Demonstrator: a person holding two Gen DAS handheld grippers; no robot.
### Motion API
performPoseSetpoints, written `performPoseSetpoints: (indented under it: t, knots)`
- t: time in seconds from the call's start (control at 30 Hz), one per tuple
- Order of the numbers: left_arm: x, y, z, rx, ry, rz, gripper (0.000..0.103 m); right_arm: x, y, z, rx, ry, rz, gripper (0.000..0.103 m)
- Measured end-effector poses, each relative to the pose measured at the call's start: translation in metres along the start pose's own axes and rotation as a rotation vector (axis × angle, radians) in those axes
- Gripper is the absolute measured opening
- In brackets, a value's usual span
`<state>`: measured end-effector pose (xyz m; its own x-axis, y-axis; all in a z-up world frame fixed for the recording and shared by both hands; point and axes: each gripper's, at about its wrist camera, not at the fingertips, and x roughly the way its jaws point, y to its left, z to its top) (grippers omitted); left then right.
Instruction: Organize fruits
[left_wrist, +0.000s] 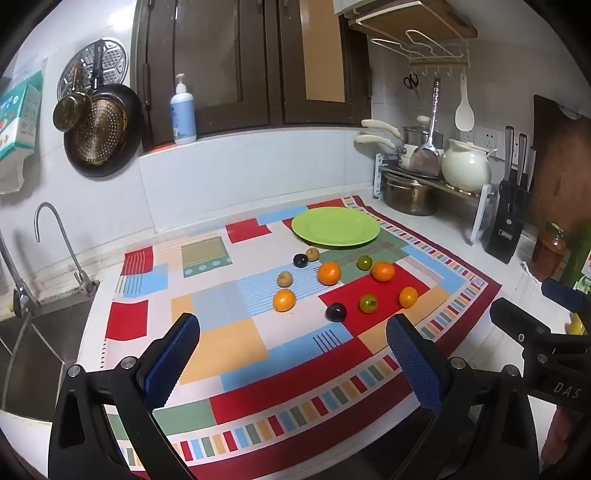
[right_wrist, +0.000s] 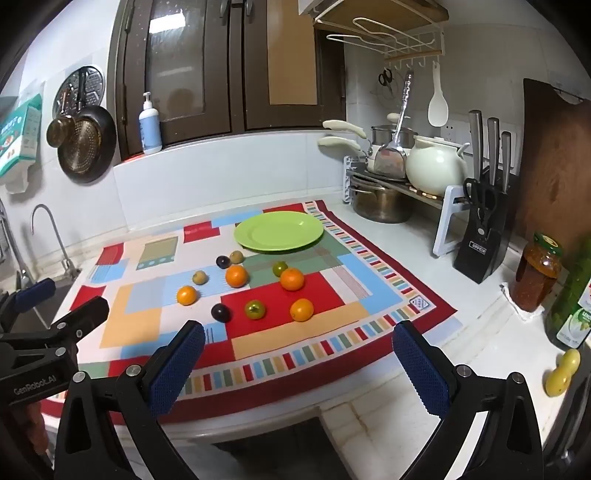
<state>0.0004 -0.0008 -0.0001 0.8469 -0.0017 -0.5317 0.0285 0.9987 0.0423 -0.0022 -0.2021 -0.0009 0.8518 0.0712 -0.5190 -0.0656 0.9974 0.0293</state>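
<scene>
Several small fruits lie loose on a patchwork cloth (left_wrist: 236, 343) (right_wrist: 133, 325): oranges (left_wrist: 329, 273) (right_wrist: 236, 276), dark plums (left_wrist: 335, 312) (right_wrist: 221, 313), green tomatoes (left_wrist: 368, 303) (right_wrist: 255, 309) and brownish round fruits (left_wrist: 284, 278) (right_wrist: 200, 277). A bare green plate (left_wrist: 335, 226) (right_wrist: 279, 231) sits behind them. My left gripper (left_wrist: 293, 360) hangs open over the cloth's near part, nothing between its blue pads. My right gripper (right_wrist: 299, 363) is open too, over the cloth's front edge, short of the fruits. Each gripper shows at the other view's side.
A sink (left_wrist: 26, 339) with a tap lies left of the cloth. At the back right stand a pot rack (right_wrist: 399, 184), a knife block (right_wrist: 480, 240), a sauce jar (right_wrist: 537, 273) and bottles. Yellow fruits (right_wrist: 561, 373) lie at the counter's right end.
</scene>
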Motion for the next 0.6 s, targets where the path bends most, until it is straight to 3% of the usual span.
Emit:
performPoseSetpoints:
  t: [0.6]
  knots:
    - [-0.009,0.001,0.000,-0.003,-0.021,-0.027,0.102,-0.005,-0.001,-0.002,0.021,0.005,0.013,0.102]
